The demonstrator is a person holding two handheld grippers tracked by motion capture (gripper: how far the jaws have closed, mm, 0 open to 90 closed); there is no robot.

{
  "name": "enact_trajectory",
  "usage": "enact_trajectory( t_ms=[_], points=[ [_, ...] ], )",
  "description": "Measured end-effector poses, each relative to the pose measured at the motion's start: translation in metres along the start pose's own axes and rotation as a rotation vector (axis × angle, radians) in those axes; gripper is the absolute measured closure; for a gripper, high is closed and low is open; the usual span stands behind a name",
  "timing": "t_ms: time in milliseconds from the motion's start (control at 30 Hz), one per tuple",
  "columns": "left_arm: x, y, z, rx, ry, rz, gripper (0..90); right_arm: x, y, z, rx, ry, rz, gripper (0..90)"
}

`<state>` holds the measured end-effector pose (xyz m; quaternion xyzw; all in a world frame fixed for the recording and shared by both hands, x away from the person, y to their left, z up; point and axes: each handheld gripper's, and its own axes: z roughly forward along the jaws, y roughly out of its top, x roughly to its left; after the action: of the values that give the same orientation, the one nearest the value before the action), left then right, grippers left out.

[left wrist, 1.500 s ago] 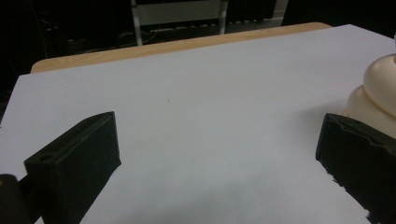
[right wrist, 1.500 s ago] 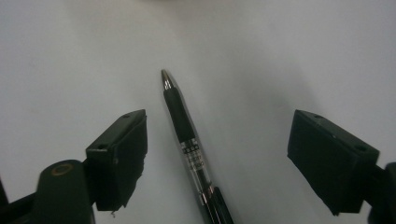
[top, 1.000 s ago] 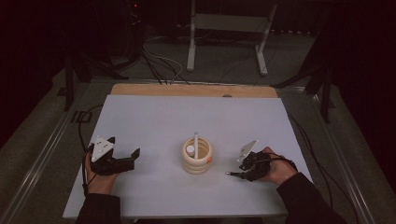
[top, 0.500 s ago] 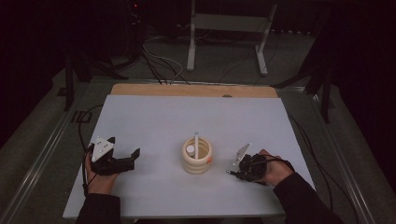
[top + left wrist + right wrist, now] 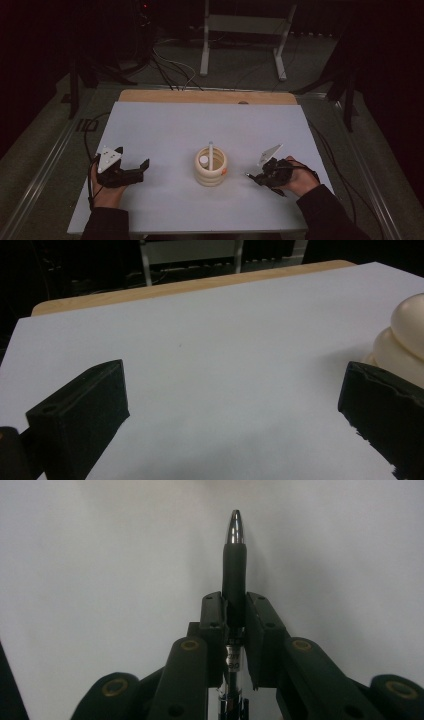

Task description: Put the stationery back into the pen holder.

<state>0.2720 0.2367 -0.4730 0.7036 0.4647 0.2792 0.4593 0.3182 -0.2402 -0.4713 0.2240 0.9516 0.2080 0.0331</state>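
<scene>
My right gripper (image 5: 234,612) has just been closing and now pinches a pen (image 5: 234,562) between its pads, the silver tip poking out ahead of the fingers. Since a second ago that hand has slid slightly nearer me. My left gripper (image 5: 131,172) stays put, jaws spread wide over bare table (image 5: 165,130), cream pen holder (image 5: 210,167) beyond its right finger.
</scene>
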Motion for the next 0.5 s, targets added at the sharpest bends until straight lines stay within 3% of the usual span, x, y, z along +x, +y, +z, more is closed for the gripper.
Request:
enact_trajectory(
  t_ms=[500],
  points=[
    [0.001,0.001,-0.003,-0.006,0.008,0.005,0.3,-0.01,0.009,-0.026,-0.199,-0.074,0.1,79.7]
  ],
)
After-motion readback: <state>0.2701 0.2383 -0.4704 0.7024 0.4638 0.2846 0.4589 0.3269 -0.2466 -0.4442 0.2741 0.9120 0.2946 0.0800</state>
